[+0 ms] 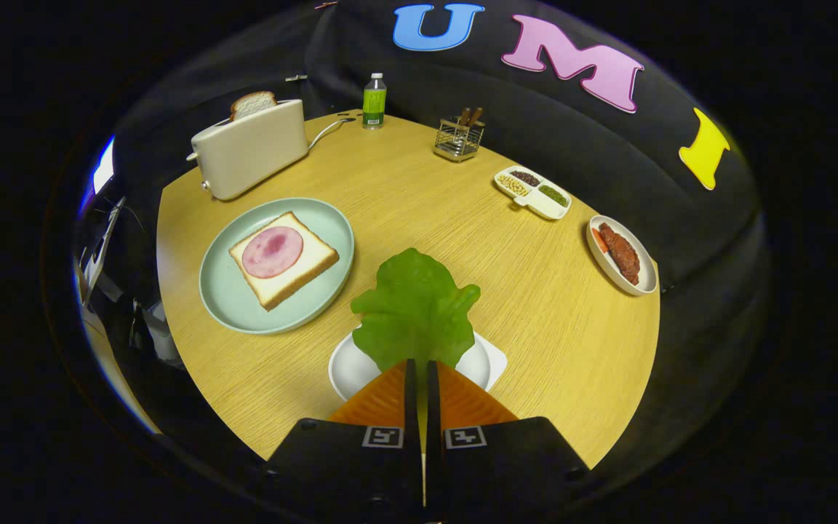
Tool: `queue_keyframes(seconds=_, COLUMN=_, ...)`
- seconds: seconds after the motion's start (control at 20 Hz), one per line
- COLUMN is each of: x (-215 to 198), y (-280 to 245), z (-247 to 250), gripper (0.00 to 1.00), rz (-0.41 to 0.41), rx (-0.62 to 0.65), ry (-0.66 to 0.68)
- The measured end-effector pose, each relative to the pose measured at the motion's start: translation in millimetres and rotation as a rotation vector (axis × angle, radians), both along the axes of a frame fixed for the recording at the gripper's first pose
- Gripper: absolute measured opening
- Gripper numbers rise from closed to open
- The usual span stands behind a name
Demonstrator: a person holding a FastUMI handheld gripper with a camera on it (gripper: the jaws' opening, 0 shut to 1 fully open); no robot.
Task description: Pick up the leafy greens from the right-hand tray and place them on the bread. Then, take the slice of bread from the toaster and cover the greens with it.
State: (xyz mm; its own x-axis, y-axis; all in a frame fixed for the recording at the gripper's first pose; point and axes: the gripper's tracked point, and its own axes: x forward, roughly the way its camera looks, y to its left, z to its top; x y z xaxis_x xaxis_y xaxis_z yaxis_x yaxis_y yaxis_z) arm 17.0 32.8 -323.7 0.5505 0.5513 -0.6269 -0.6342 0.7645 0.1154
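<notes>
Even overhead light falls on my round wooden table (535, 306), bright and warm, leaving only soft, short shadows beside the toaster (252, 149) and the green plate (230, 306). The fisheye lens bows the table's edge and squeezes everything toward the rim, where the picture darkens and a blue-white fringe of glare runs along the left side. The centre stays sharp; my gripper (423, 371), pinched on the lettuce leaf (415, 306), sits close to the lens and slightly soft.
</notes>
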Motion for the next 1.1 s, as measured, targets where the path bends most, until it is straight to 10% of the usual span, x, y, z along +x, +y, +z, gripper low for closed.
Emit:
queue_keyframes(seconds=0.55, x=-18, y=65, z=114, gripper=0.06, rz=0.005, rx=0.173, ry=-0.117)
queue_keyframes(seconds=1.1, x=-31, y=154, z=128, gripper=0.06, rz=0.124, rx=0.199, ry=-0.064)
